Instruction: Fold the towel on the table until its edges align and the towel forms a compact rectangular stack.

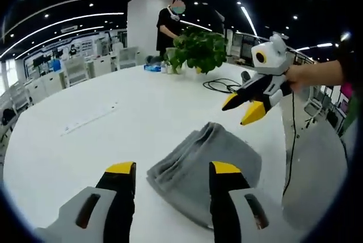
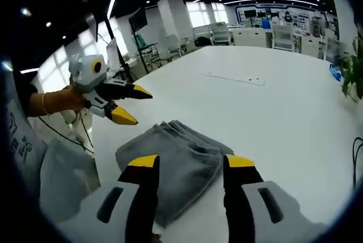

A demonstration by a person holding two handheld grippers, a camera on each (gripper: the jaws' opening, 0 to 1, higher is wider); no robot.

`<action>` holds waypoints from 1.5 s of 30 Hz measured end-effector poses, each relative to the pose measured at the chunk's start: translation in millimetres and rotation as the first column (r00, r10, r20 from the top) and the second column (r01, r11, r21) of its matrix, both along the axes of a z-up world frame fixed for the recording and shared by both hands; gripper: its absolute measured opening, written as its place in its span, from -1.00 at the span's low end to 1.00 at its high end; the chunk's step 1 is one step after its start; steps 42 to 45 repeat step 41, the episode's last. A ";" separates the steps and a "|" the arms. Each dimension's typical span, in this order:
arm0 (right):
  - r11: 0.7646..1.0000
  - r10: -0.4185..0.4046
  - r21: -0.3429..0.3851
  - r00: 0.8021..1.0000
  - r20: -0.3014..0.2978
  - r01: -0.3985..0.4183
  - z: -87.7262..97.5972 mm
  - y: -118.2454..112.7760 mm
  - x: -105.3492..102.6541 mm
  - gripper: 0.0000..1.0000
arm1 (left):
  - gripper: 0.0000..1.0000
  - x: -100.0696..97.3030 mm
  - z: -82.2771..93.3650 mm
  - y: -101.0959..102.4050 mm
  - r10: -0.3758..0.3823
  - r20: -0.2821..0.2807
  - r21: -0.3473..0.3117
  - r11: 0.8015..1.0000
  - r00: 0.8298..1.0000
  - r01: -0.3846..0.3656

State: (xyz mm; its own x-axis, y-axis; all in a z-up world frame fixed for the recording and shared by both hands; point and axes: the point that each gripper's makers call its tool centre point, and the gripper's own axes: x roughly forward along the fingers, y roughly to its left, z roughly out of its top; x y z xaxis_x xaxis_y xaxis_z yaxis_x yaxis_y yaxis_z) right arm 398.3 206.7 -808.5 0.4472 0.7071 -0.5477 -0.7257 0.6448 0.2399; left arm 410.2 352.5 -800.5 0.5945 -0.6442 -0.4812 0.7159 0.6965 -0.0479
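White tabltop (image 1: 113,118) carrying a grey towel (image 1: 207,166), folded into a layered, roughly rectangular stack near the tabletop's edge. Left gripper (image 1: 173,169) and right gripper (image 2: 190,163), both above the towel with yellow-tipped fingers (image 2: 142,160) spread apart and grasping nothing; each appears in the other's view, held in a hand (image 1: 309,75). Potted plant (image 1: 198,50) at the far side, a standing person (image 1: 170,24) behind it. Black cable (image 1: 224,86) beside the plant.
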 end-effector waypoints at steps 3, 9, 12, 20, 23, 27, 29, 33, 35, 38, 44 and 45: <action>1.000 -0.004 -0.005 1.000 0.018 0.004 3.6 -3.0 -11.6 0.27 | 0.33 -11.3 5.3 3.9 0.036 0.016 -0.036 0.999 0.999 -0.035; 1.000 -0.009 0.022 1.000 0.008 0.009 8.0 -4.5 -37.1 0.41 | 0.68 -35.7 11.7 19.0 0.135 0.007 -0.114 0.984 0.991 -0.134; 1.000 0.001 0.019 1.000 0.008 -0.001 7.4 -3.1 -46.2 0.42 | 0.69 -46.2 10.5 24.2 0.182 -0.046 -0.187 0.964 0.982 -0.188; 1.000 0.015 0.027 1.000 0.026 -0.016 15.9 2.7 -63.3 0.39 | 0.93 -66.0 12.4 44.7 0.246 -0.018 -0.209 0.947 0.969 -0.244; 1.000 0.015 0.024 0.999 0.035 -0.015 16.4 3.2 -64.7 0.41 | 0.95 -69.6 14.5 46.0 0.250 -0.007 -0.203 0.948 0.968 -0.246; 0.999 0.008 0.032 0.999 0.050 -0.009 18.7 4.3 -67.4 0.41 | 0.95 -73.8 14.8 45.1 0.249 0.009 -0.173 0.954 0.968 -0.244; 0.999 0.014 0.037 0.999 0.043 -0.016 17.2 4.5 -69.1 0.41 | 0.95 -76.0 14.2 42.9 0.237 0.017 -0.153 0.961 0.971 -0.231; 0.999 0.019 0.036 0.999 0.040 -0.021 18.4 8.1 -75.6 0.40 | 0.95 -79.2 15.2 40.6 0.228 0.020 -0.149 0.963 0.973 -0.223; 0.999 0.017 0.037 0.999 0.041 -0.019 18.6 8.2 -76.5 0.40 | 0.94 -80.4 14.4 40.5 0.226 0.014 -0.147 0.964 0.974 -0.221; 0.999 0.006 0.050 0.999 0.044 -0.008 21.2 9.0 -76.7 0.40 | 0.94 -82.9 13.2 40.7 0.216 0.011 -0.135 0.968 0.976 -0.213; 0.997 -0.001 0.071 0.999 0.042 -0.002 28.2 10.9 -76.8 0.38 | 0.93 -81.9 13.1 41.1 0.208 0.004 -0.124 0.971 0.978 -0.206; 0.997 -0.001 0.071 0.999 0.042 -0.002 28.2 10.9 -76.8 0.38 | 0.93 -81.9 13.1 41.1 0.208 0.004 -0.124 0.971 0.978 -0.206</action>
